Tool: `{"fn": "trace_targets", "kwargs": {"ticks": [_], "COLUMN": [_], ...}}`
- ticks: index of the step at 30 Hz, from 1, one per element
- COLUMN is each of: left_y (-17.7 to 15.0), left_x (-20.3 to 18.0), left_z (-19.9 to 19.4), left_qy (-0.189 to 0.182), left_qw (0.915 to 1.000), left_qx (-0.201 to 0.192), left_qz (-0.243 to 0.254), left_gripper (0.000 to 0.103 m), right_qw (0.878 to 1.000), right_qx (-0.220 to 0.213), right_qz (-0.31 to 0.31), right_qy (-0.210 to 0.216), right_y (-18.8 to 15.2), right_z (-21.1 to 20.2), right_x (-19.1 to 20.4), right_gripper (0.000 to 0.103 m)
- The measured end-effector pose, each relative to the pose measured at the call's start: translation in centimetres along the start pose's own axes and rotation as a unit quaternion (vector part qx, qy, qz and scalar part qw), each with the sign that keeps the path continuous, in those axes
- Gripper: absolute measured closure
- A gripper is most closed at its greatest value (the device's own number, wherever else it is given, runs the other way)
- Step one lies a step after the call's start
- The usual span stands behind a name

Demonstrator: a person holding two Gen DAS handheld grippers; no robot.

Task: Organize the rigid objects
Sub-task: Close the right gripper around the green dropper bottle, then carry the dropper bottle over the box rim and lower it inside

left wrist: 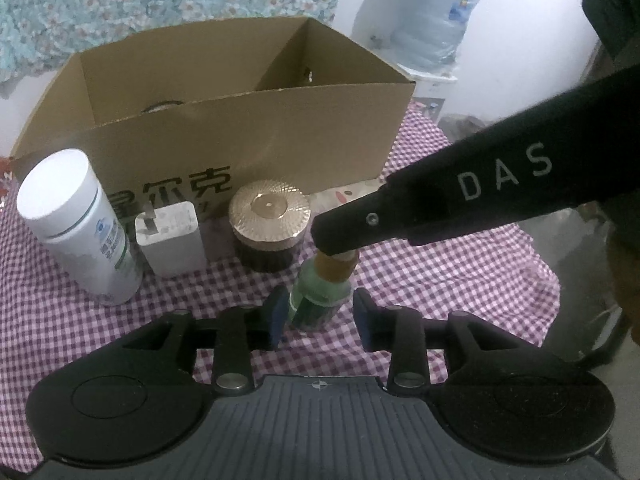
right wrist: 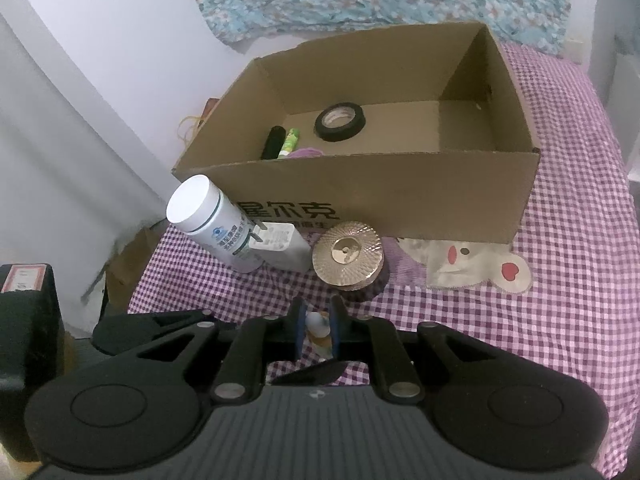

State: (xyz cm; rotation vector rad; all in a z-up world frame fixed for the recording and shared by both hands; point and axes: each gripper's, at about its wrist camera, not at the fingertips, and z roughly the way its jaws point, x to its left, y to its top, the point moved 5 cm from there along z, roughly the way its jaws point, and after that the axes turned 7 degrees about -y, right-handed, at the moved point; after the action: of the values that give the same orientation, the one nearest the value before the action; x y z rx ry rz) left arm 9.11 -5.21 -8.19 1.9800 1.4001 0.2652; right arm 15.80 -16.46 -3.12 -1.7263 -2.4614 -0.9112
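Green glass bottle [left wrist: 320, 300]: your right gripper [right wrist: 318, 326] pinches its cap, left gripper [left wrist: 320, 312] stands open around it. Next, lift toward the cardboard box [right wrist: 400, 196] at twelve o'clock.

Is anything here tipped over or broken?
Nothing looks broken or spilled. The white bottle, charger and gold-lidded jar stand upright before the cardboard box; the small green bottle is upright too.

Matt brown cardboard is forming the box [right wrist: 400, 196], sitting on a woven, purple-checked cloth [right wrist: 560, 280]. At the box's seven o'clock, a smooth white plastic bottle [left wrist: 80, 224] is catching light beside a satiny white charger [left wrist: 172, 238]. The jar lid [right wrist: 347, 251] is gleaming like ridged gold metal, and the small bottle [left wrist: 316, 300] is showing translucent green.
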Motion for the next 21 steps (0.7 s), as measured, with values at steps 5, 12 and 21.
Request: {"fn": "trace_targets", "kwargs": {"ticks": [5,12,21], "left_y": [0.0,0.0,-0.1], "left_x": [0.2,0.9,1.0], "left_z": [0.8,1.6,1.5], "left_qy": [0.006,0.006,0.005], "left_qw": [0.9999,1.0,1.0], "left_qx": [0.0,0.001,-0.002], "left_qz": [0.01,-0.004,-0.004], "left_gripper": [0.065,0.066,0.069], "right_qw": [1.0,1.0,1.0], "right_qx": [0.003,0.008,0.027], "right_qz": [-0.004,-0.008,-0.008], "right_qy": [0.003,0.009,0.004], "right_y": [0.1,0.2,-0.1], "right_z": [0.2,0.6,1.9], "right_x": [0.2,0.6,0.3], "right_gripper": [0.088,0.087,0.078]}}
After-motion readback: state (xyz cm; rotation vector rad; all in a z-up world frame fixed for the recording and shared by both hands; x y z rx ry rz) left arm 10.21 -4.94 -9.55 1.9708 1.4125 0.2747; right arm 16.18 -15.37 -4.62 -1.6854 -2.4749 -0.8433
